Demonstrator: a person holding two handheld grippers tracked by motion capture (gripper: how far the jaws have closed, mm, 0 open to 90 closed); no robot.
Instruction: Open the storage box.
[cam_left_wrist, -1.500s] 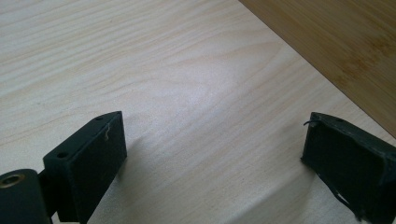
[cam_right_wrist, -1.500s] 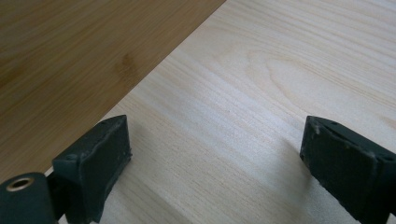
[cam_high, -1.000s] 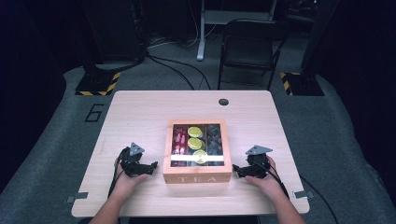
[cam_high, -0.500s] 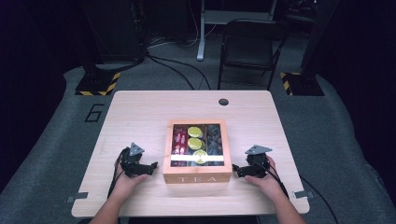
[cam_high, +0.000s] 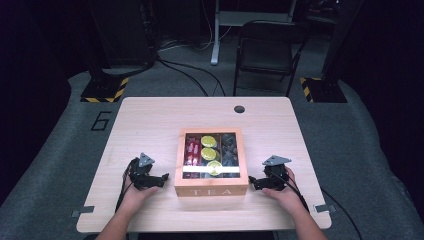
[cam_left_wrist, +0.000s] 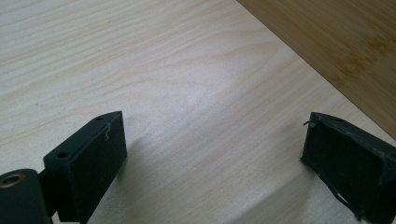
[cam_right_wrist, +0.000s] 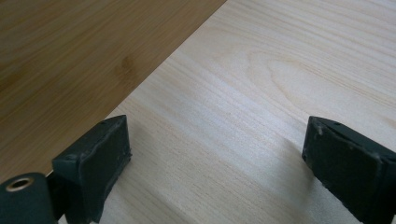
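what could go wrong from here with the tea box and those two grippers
Both the left gripper and right gripper sit open beside the tea box; uneven pushes could skew or slide it on the table. Its glass-windowed lid looks closed, so the packets stay out of reach. Hard jaws may slip on its smooth wooden sides.

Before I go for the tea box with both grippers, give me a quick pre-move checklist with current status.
1. Left gripper open, nothing between the jaws: ok.
2. Right gripper open, nothing between the jaws: ok.
3. Tea box sits between the two grippers, one at each side: ok.
4. Box lid shut, window showing the packets inside: ok.
5. Table free of clutter beside the box: ok.
6. Lid latch or catch: cannot tell.
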